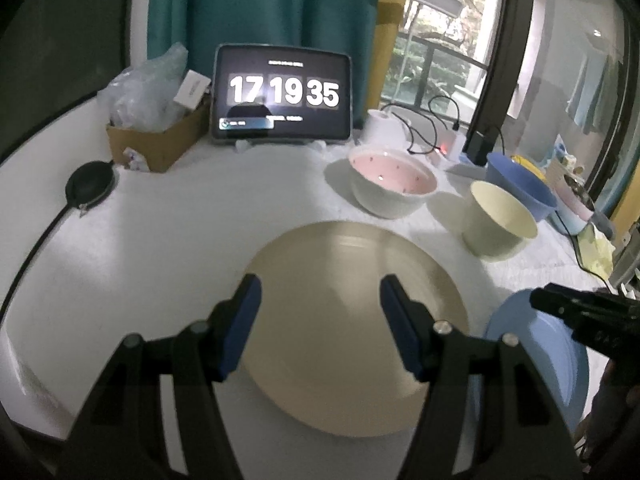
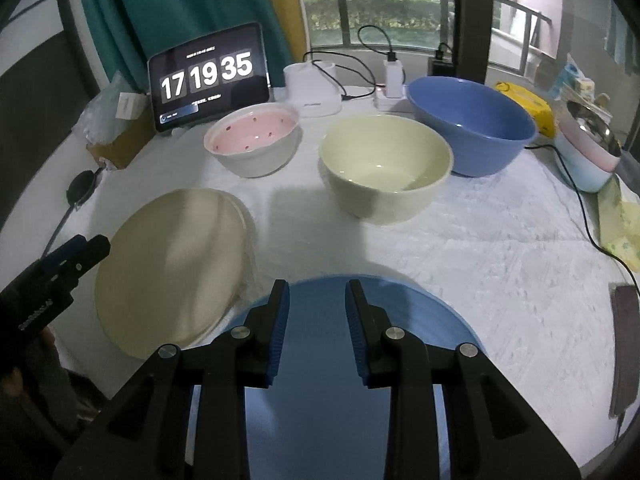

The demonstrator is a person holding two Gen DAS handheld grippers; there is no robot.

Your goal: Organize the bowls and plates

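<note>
Right now the left claw [image 1: 320, 300] is hovering released over the beige plate [image 1: 352, 320], its blue pads spread wide with nothing between them and the plate lying flat on the white counter [image 1: 140, 248] below. Just beside that plate, the blue plate [image 2: 316, 308] is lying under the right claw [image 2: 317, 308], whose jaws are standing partly apart and pinching nothing. Farther back, the three bowls are sitting in a row: the pink bowl [image 2: 254, 140] nearest the clock tablet [image 2: 208, 76], the cream bowl [image 2: 386, 168] in the middle, and the blue bowl [image 2: 472, 124] touching or nearly touching it on the far side. All three are sitting upright, well apart from both claws.
</note>
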